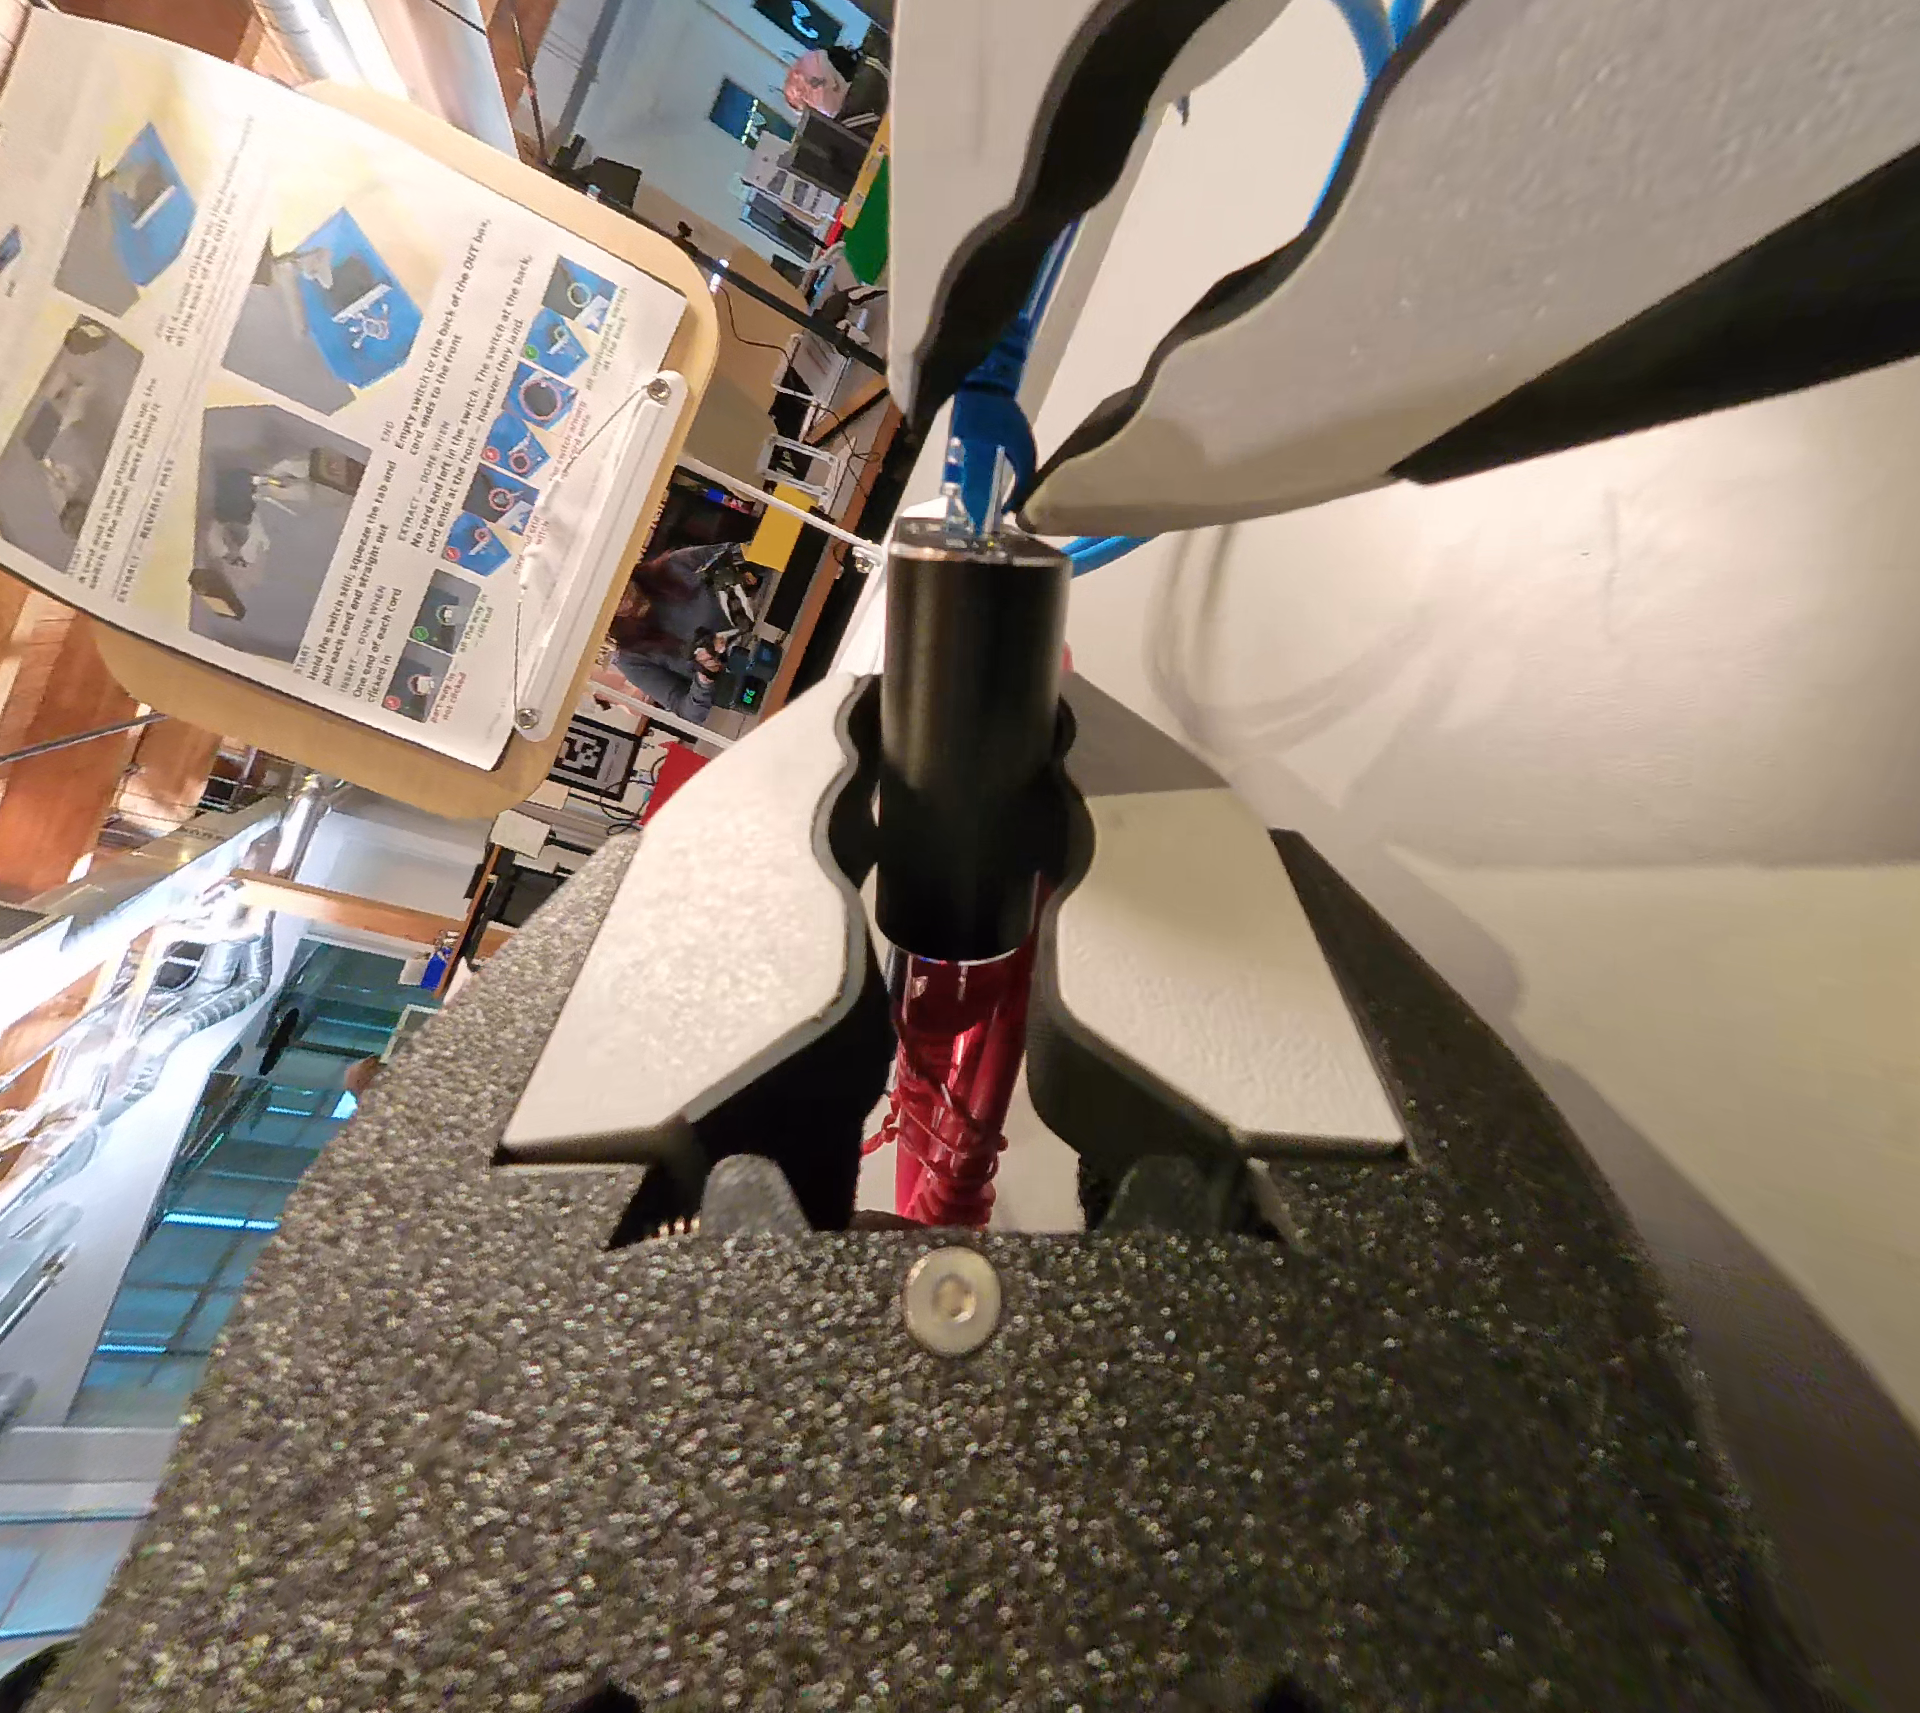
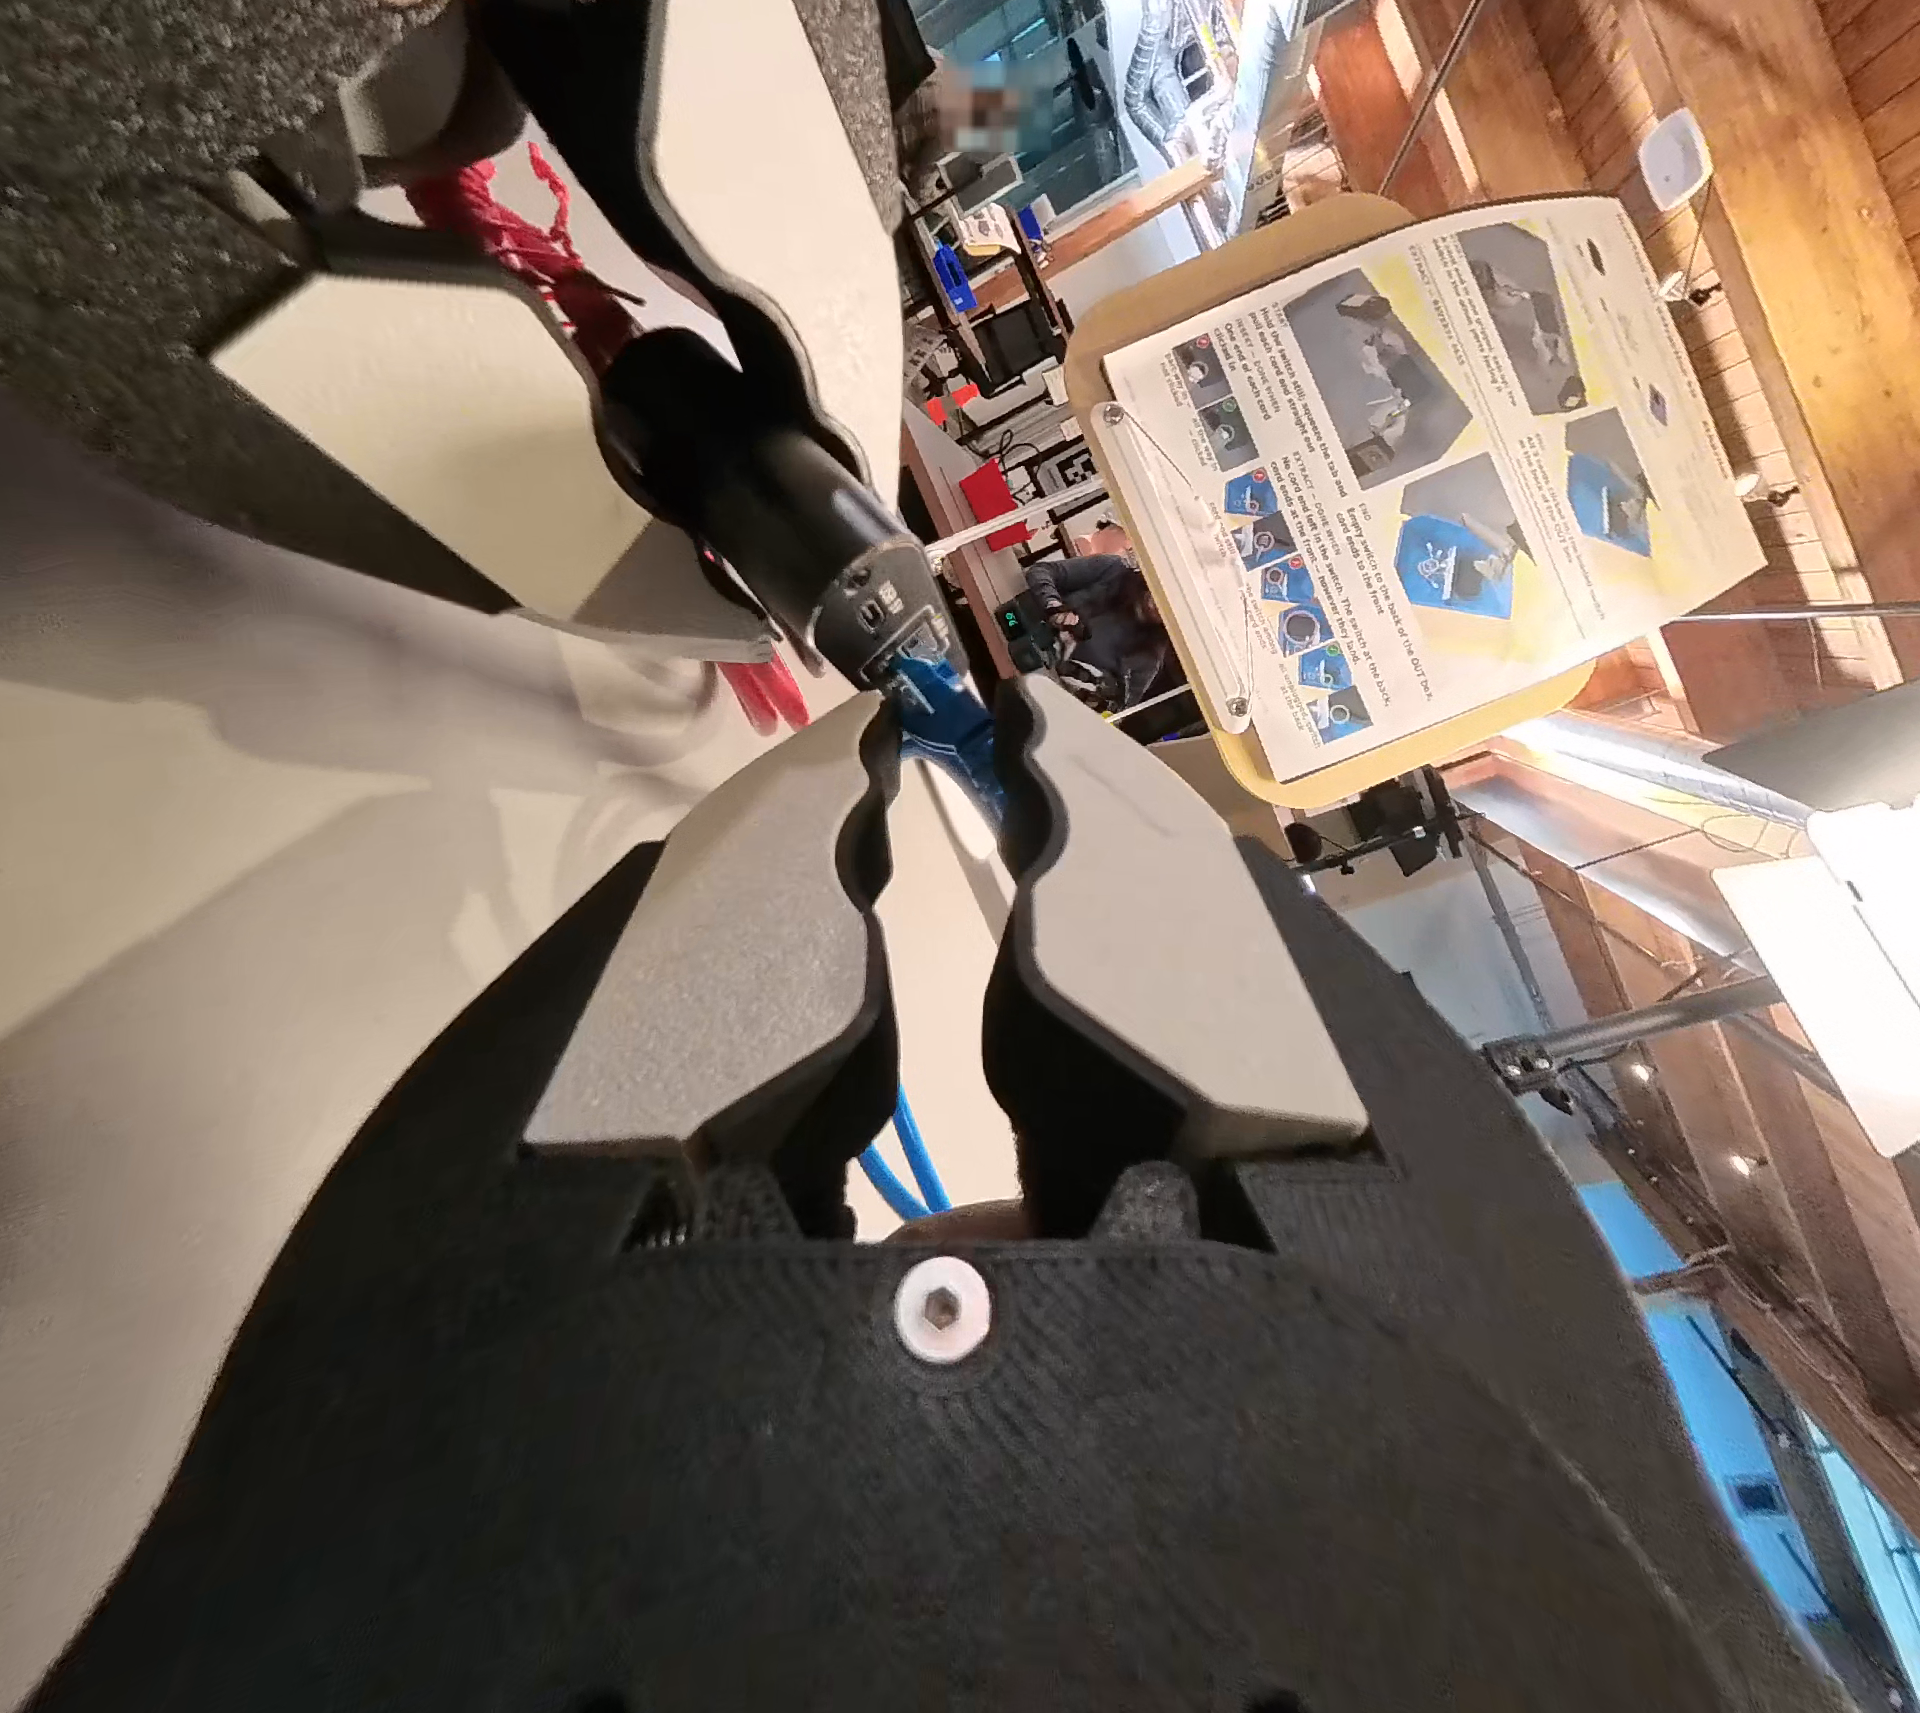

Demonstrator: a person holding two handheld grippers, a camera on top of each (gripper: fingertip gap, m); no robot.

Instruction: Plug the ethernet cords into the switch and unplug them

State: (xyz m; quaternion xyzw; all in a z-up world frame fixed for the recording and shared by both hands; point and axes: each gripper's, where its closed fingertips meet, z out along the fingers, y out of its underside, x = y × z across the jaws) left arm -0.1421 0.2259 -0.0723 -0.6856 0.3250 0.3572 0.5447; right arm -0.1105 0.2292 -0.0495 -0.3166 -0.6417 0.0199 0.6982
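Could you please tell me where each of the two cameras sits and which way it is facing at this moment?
Left wrist view: sits on the left gripper, looking along its fingers, shut on the black switch; the right gripper faces it.
Right wrist view: sits on the right gripper, looking along its fingers at the blue cord entering the switch; the left gripper shows opposite.
Shared: switch, blue cord, red cord, instruction board.
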